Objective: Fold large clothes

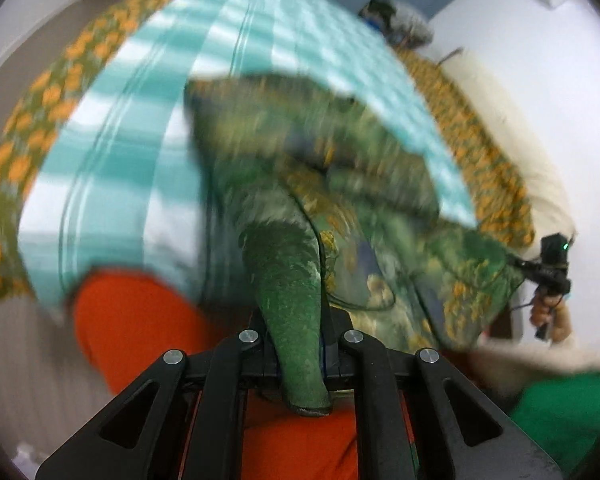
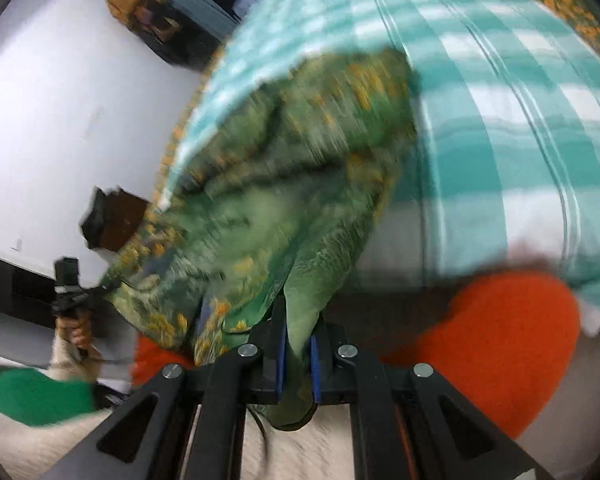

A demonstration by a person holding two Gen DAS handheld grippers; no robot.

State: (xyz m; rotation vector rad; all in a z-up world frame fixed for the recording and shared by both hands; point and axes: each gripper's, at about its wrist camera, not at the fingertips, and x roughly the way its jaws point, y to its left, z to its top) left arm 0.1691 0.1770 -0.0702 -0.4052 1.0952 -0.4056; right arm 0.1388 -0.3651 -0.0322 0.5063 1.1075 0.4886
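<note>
Left tongs (image 1: 300,344) and right tongs (image 2: 298,354) each clench a corner of the green printed garment (image 1: 340,184). Risk: thin fabric slips free under uneven tension.

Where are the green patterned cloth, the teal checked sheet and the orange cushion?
green patterned cloth (image 1: 300,184), left wrist view, its bunched middle
teal checked sheet (image 2: 520,140), right wrist view, flat striped area
orange cushion (image 2: 500,340), right wrist view, its centre

The bed (image 1: 496,184) carried an orange-flowered cover (image 1: 40,112). A teal-and-white checked sheet (image 1: 132,152) lay directly on the cover. The green garment (image 1: 284,152) rested partly on the sheet, its lower part lifted off it.
</note>
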